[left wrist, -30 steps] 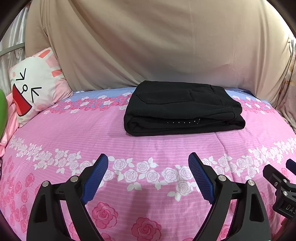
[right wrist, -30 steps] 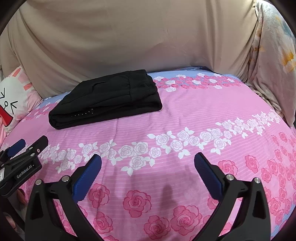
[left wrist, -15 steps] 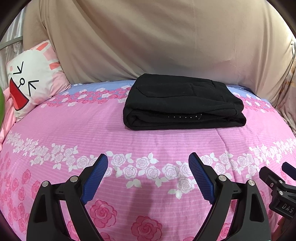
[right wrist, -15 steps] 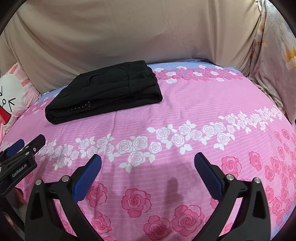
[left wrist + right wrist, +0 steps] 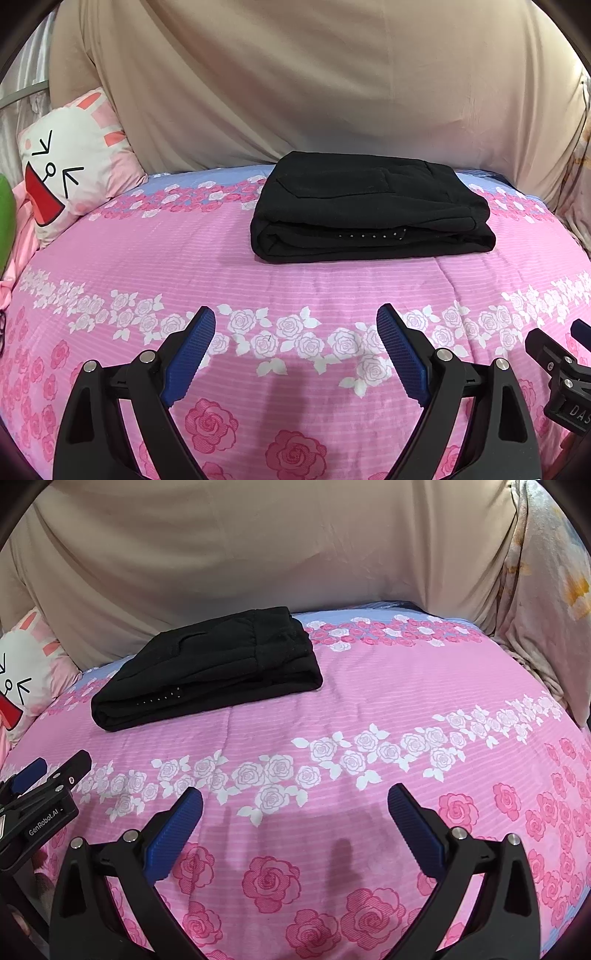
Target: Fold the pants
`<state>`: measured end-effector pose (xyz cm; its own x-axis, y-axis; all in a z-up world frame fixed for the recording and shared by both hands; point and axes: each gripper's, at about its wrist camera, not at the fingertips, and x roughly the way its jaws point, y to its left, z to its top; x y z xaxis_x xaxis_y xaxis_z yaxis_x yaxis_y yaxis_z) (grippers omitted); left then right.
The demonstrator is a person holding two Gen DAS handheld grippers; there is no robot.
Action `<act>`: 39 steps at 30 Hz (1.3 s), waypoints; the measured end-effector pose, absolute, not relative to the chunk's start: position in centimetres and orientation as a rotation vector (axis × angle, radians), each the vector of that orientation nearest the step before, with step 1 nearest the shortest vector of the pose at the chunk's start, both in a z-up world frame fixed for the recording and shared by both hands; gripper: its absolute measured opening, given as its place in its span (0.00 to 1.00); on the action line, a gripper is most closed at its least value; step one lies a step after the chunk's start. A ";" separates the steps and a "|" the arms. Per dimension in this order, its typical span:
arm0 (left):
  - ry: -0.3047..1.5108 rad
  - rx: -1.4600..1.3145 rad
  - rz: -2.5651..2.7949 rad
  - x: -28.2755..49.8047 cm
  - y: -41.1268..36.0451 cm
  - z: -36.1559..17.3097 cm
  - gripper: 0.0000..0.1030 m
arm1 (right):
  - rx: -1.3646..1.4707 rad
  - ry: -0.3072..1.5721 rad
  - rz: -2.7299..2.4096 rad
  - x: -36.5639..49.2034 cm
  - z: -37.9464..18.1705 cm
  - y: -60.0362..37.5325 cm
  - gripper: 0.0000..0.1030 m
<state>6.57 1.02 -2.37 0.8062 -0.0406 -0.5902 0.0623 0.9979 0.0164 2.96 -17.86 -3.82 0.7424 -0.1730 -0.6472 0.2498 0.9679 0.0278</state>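
Black pants (image 5: 369, 206) lie folded in a compact rectangular stack at the far side of the pink rose-print bed cover (image 5: 258, 273). They also show in the right wrist view (image 5: 210, 668), far left. My left gripper (image 5: 295, 321) is open and empty, held over the cover well short of the pants. My right gripper (image 5: 295, 801) is open and empty, to the right of the left one and also short of the pants. Each gripper shows at the edge of the other's view.
A white cartoon-face pillow (image 5: 70, 166) leans at the far left. A beige draped sheet (image 5: 295, 81) backs the bed. A floral cloth (image 5: 546, 590) hangs at the far right. A green object (image 5: 5, 218) sits at the left edge.
Both grippers stay open and empty, with only slight camera shifts. The pants have not moved.
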 end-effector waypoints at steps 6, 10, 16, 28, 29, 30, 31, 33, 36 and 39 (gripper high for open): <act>0.614 0.046 -0.046 6.4 0.9 -2.2 0.84 | 0.116 0.696 -0.232 2.9 -3.8 -17.8 0.95; 0.602 0.064 -0.060 6.1 0.6 -2.0 0.84 | 0.116 0.687 -0.228 2.8 -3.6 -17.6 0.95; 0.600 0.073 -0.045 6.0 0.4 -2.0 0.85 | 0.117 0.686 -0.229 2.8 -3.5 -17.5 0.95; 0.598 0.075 -0.062 5.7 0.5 -1.8 0.85 | 0.118 0.684 -0.233 2.7 -3.5 -17.4 0.95; 0.598 0.077 -0.063 5.7 0.4 -1.8 0.85 | 0.119 0.684 -0.234 2.7 -3.5 -17.4 0.95; 0.599 0.080 -0.062 5.8 0.4 -1.8 0.85 | 0.119 0.684 -0.234 2.7 -3.4 -17.4 0.95; 0.601 0.084 -0.058 5.8 0.3 -1.8 0.85 | 0.119 0.684 -0.234 2.8 -3.4 -17.4 0.95; 0.602 0.092 -0.048 5.8 0.2 -1.8 0.85 | 0.119 0.684 -0.235 2.7 -3.5 -17.3 0.95; 0.603 0.095 -0.048 5.8 0.1 -1.8 0.85 | 0.119 0.684 -0.236 2.7 -3.5 -17.3 0.95; 0.604 0.095 -0.048 5.8 0.0 -1.8 0.85 | 0.119 0.683 -0.236 2.7 -3.5 -17.3 0.95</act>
<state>5.80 0.04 -1.82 0.8219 -0.0175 -0.5693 0.0734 0.9945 0.0753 2.68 -17.30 -3.45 0.7502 -0.1765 -0.6372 0.2545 0.9665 0.0319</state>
